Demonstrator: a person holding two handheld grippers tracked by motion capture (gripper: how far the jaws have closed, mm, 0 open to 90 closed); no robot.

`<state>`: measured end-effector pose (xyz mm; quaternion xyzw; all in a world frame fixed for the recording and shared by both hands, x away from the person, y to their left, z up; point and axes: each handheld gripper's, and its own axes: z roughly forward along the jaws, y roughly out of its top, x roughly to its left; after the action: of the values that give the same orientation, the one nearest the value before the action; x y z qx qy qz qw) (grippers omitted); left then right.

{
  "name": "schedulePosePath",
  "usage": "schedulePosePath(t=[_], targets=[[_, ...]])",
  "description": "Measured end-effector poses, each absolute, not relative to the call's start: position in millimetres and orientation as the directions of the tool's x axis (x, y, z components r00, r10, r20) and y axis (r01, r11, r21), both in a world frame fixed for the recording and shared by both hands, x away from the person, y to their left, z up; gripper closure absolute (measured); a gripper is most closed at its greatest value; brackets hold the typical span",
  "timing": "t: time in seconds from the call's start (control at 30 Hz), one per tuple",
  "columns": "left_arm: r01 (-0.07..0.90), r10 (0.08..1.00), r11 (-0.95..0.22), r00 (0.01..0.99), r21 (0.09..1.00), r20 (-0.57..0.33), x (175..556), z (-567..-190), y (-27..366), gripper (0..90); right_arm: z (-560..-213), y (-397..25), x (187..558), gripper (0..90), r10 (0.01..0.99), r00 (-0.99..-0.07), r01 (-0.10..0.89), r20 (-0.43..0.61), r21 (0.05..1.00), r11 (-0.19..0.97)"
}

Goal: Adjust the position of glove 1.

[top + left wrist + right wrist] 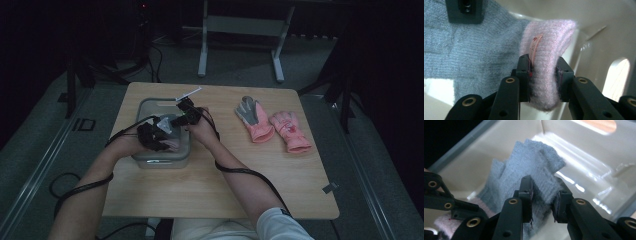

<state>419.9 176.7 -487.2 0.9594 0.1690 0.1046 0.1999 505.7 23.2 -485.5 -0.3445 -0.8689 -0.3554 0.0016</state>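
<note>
While both tongs reach into the clear plastic bin (150, 106) on the wooden table (200, 195), the left tongs (543, 82) clamp the knitted glove's pink cuff (549, 50) and the right tongs (543, 200) pinch its grey knitted body (529, 162). Two pink-and-grey gloves (272, 125) lie well apart to the right.

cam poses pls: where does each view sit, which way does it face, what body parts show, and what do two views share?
High view: above the person's side, facing forward and down on the table; both forearms show.
Left gripper view: rides the left gripper, facing the glove's pink cuff; own jaws show.
Right gripper view: rides the right gripper, facing into the bin; own jaws show.
Shared: both gripper views show the grey glove.
</note>
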Motion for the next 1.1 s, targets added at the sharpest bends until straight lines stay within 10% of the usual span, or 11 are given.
schedulePosePath(t=[0.63, 1.1], targets=[[0.297, 0.364, -0.894, 0.918, 0.335, 0.158, 429.7, -501.3, 166.2, 64.0, -472.7, 0.3, 502.7, 60.5, 0.594, -0.765, 0.582, 0.249, 0.661, 0.473], [0.401, 0.525, -0.768, 0.84, 0.5, 0.133, 418.0, -461.6, 182.7, 26.3, -439.6, -45.1, 479.3, 59.5, 0.557, -0.803, 0.507, 0.214, 0.736, 0.449]])
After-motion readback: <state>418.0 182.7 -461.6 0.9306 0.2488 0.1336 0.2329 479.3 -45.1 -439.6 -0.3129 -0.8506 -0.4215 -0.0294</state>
